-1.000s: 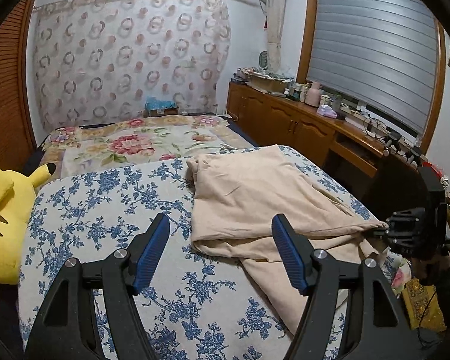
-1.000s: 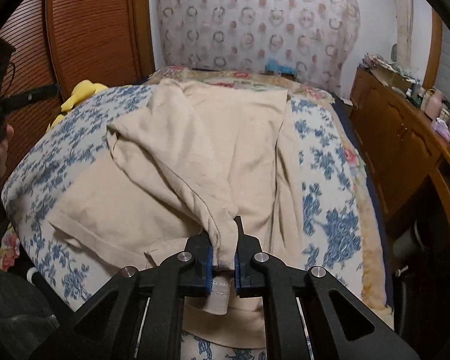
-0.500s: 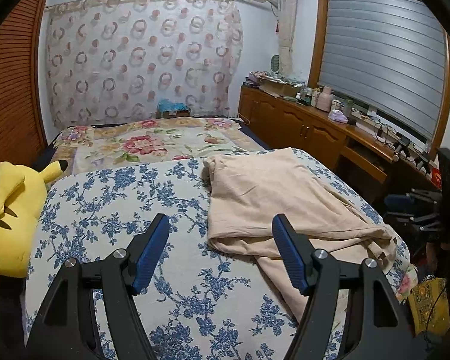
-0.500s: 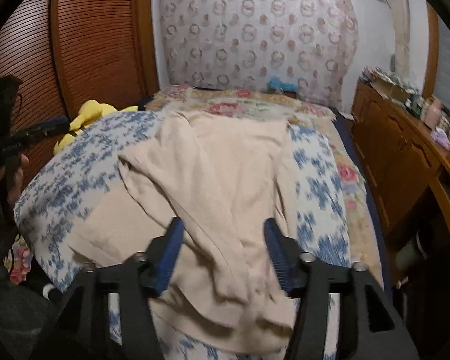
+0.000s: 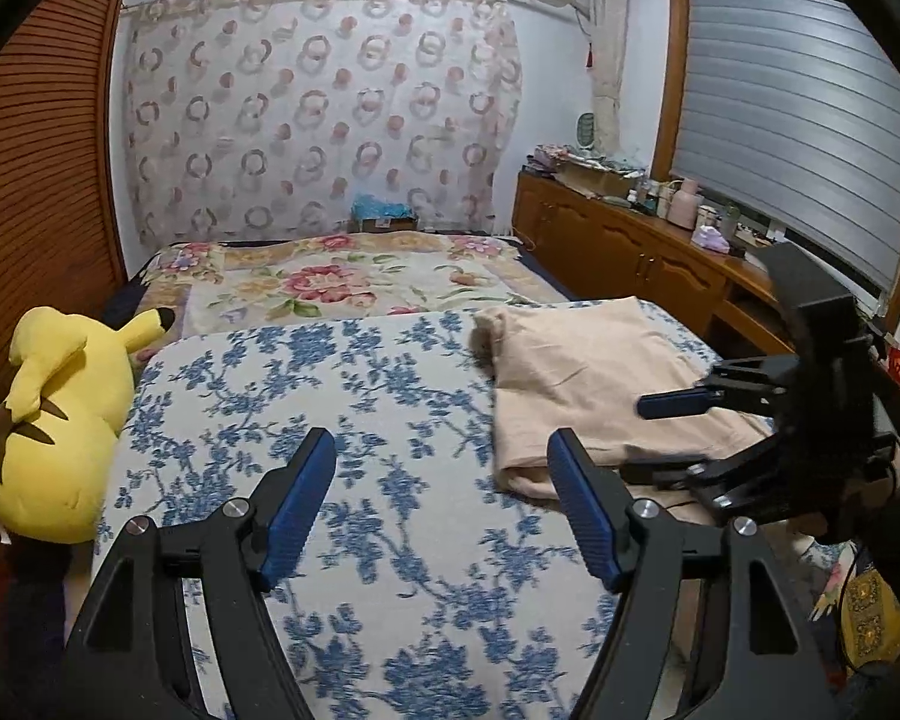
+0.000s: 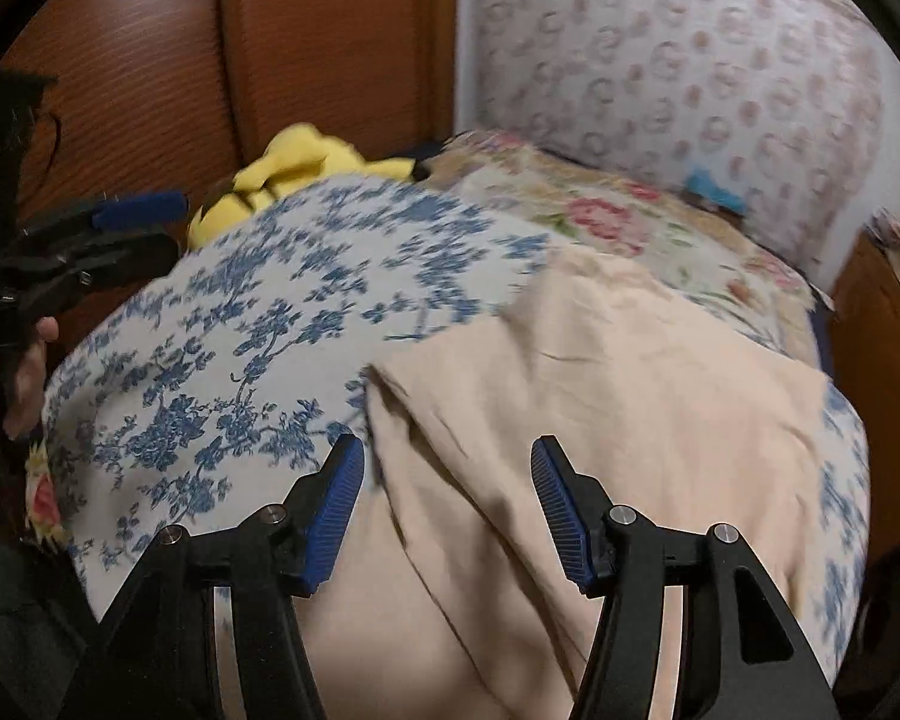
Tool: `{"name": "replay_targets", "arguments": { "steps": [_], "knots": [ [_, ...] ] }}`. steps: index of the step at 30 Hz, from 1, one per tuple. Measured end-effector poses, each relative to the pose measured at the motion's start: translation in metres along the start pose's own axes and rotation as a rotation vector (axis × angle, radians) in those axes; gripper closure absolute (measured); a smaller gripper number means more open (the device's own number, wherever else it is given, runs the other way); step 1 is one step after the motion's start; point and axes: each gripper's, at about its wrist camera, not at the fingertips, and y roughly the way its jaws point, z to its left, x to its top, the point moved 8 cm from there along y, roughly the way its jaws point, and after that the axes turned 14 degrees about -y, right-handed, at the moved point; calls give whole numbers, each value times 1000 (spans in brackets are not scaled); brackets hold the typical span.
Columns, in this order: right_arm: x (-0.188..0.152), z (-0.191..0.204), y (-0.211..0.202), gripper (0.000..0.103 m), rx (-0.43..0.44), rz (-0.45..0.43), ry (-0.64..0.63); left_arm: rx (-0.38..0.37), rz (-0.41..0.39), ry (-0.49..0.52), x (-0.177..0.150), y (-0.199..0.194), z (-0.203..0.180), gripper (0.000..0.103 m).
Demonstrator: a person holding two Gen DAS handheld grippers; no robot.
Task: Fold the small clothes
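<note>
Left wrist view looks across a bed whose blue-flowered cover (image 5: 342,420) carries the beige garment (image 5: 588,384), lying near the bed's right edge and doubled over itself, with a soft rolled fold along its near left edge. That fold sits where it does because one part of the cloth has been laid over the rest, so a first fold looks done, though the piece is not yet compact. The left tongs (image 5: 444,510) hang above bare cover just left of the garment, jaws wide apart and holding nothing; they seem placed to reach the near folded edge. The right tongs (image 5: 678,420) come in from the right over the cloth, one blue pad above it, the lower jaw close to its surface.

From the right wrist view, the right tongs (image 6: 447,507) also stand apart, at a middling spread, with the beige garment (image 6: 600,396) beneath and between the jaws but not pinched by either pad. Blur there suggests the hand is travelling. A yellow plush toy (image 5: 54,420) lies at the bed's left side, well apart from the work, and should not interfere.
</note>
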Motion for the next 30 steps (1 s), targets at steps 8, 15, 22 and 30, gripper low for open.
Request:
{"name": "replay_targets", "arguments": {
  "steps": [8, 15, 22, 30],
  "knots": [
    [20, 11, 59, 43, 88, 98, -87, 23, 25, -26, 2, 15, 27, 29],
    [29, 0, 82, 44, 110, 123, -127, 33, 47, -44, 4, 29, 39, 29],
    [36, -36, 61, 95, 109, 56, -54, 23, 78, -30, 7, 46, 31, 29],
    [38, -141, -16, 95, -80, -53, 56, -13, 130, -13, 3, 74, 6, 29]
  ]
}}
